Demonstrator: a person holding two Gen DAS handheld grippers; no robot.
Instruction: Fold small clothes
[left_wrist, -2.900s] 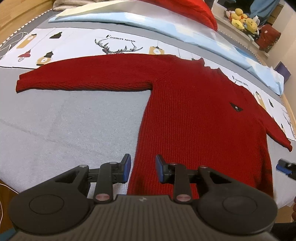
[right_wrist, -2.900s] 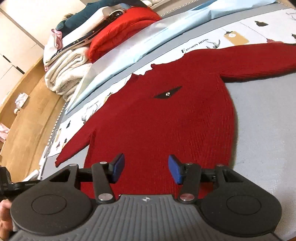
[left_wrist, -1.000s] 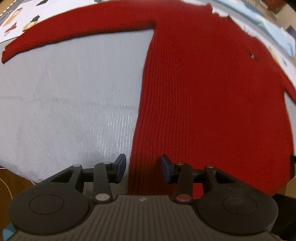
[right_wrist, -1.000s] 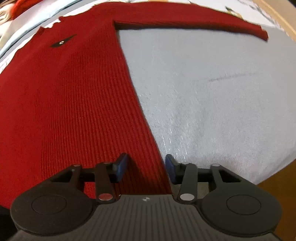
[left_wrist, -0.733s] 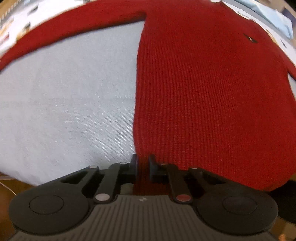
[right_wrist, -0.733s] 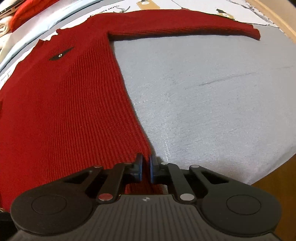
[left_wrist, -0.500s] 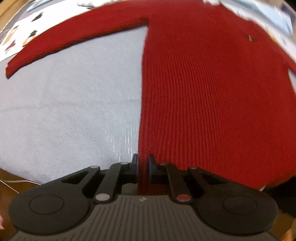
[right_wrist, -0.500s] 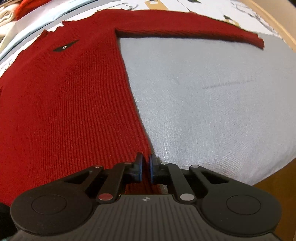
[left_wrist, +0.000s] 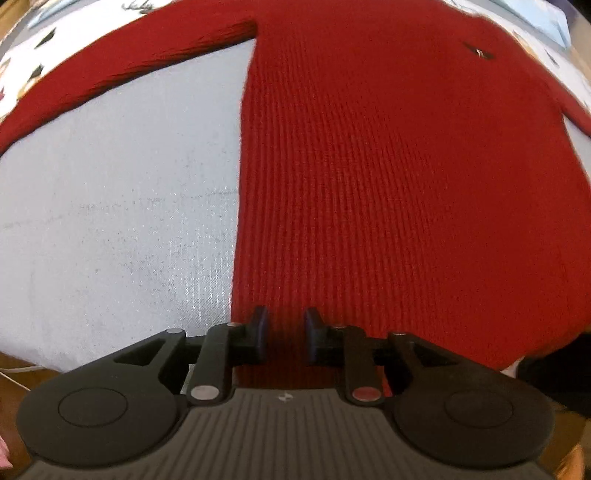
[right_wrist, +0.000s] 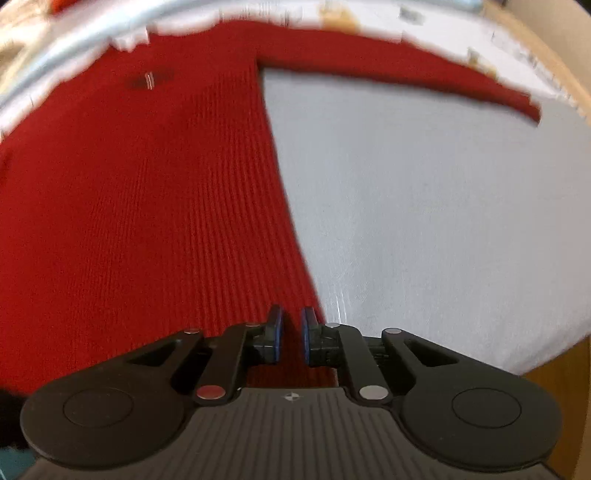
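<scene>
Two ribbed textures fill my feeds: a red knit sweater (left_wrist: 388, 184) with fine vertical cords, lying flat and front up, and the smooth grey sheet (left_wrist: 110, 203) under it, faintly shiny in its weave. Its left sleeve (left_wrist: 129, 74) runs out straight from the shoulder, and a small dark chest tab (left_wrist: 479, 51) sits high on the body.

My left gripper (left_wrist: 284, 325) points down over the hem by the sweater's straight side edge. Its jaws are opening, with red knit showing in the gap.

My right gripper (right_wrist: 291, 325) is pressed together, pinching the hem at the opposite side edge.

Beyond each edge the sheet is bare. A brown wooden edge (right_wrist: 561, 369) borders it close by the right gripper.
</scene>
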